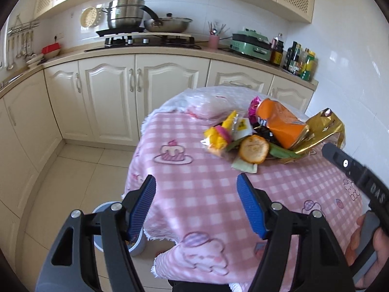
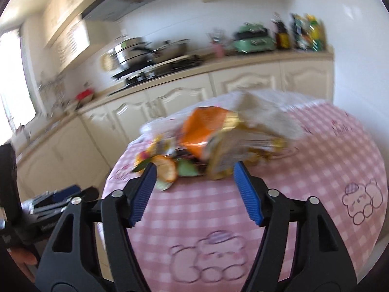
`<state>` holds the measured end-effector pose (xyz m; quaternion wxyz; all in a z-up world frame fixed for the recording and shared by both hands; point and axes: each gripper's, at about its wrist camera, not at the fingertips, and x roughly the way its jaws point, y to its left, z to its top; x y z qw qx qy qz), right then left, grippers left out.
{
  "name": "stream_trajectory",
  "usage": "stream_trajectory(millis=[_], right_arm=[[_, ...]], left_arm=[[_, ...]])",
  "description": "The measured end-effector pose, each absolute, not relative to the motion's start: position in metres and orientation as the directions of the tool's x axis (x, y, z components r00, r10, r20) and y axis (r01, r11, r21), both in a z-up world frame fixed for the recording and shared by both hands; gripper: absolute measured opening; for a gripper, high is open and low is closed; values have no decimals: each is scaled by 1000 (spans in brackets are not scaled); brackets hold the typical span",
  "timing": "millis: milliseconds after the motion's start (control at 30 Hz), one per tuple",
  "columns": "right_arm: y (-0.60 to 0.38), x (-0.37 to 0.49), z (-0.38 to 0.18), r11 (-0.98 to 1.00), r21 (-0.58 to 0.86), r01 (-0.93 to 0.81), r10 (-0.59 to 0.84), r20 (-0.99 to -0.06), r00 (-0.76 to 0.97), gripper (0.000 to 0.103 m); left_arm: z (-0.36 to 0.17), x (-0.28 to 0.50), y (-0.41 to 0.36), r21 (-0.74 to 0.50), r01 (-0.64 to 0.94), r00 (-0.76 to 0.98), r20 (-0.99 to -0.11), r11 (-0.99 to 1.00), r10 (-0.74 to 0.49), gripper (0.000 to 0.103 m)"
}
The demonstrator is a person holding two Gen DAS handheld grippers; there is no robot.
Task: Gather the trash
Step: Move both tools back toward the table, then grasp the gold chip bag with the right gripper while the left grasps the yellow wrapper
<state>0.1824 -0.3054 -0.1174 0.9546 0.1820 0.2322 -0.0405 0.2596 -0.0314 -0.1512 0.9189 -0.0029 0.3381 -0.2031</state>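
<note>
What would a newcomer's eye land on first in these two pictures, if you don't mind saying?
Most likely the bright heap of trash on the pink checked tablecloth: a crushed orange can on top, a gold foil bag to its right, and an orange peel at the front. Next come the blue-padded fingers of the left gripper and right gripper, both open and empty, facing the pile.

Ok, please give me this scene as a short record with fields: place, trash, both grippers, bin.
place: kitchen, table with pink checked cloth
trash: one pile with orange can, gold wrapper, orange peel, yellow wrappers
left gripper: open, empty, short of the pile
right gripper: open, empty, close to the pile; view blurred
bin: grey container on the floor by the table, mostly hidden
</note>
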Motion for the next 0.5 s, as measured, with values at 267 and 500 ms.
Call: stream_trajectory(millis=[267,500], right_arm=[[-340,209,-120,872,443,207,19,-453,891,72],[-350,208,-119,898,389,206,-12,-446,895,19]], left_arm=[[-151,275,-47,-121,373,678,-641,920,-359,68],[-154,295,-54,-106,380,673,-650,919,-353,68]])
